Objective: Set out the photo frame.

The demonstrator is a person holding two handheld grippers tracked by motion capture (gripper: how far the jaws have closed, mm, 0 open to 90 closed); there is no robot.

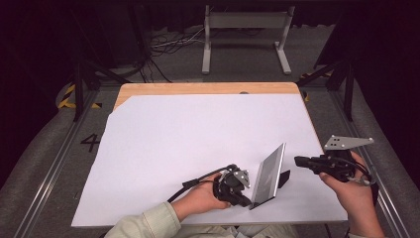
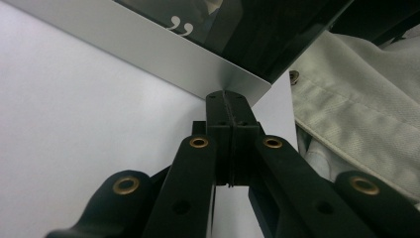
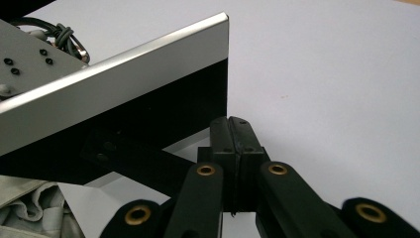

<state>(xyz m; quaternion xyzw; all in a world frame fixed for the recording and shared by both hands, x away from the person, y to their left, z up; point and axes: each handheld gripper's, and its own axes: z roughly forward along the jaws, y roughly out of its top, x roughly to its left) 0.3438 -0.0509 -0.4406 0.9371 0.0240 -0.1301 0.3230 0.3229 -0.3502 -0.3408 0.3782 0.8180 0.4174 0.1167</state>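
A silver-edged picture frame (image 1: 270,176) with a dark glass front stands upright near the front of the white sheet (image 1: 198,139), propped on a black back strut (image 1: 284,178). My left gripper (image 1: 246,202) is shut, with nothing between its jaws. Its tips (image 2: 228,94) lie right at the frame's lower corner (image 2: 247,82); whether they touch it I cannot tell. My right gripper (image 1: 298,160) is shut too and empty, level, behind the frame. Its tips (image 3: 233,121) point at the frame's back (image 3: 114,74), just beside the strut (image 3: 133,158).
The white sheet covers a wooden table, whose bare edge (image 1: 208,88) runs along the far side. A grey metal stand (image 1: 245,34) and cables (image 1: 168,44) sit on the floor beyond. A pale sleeve (image 2: 356,109) lies close behind the frame's corner.
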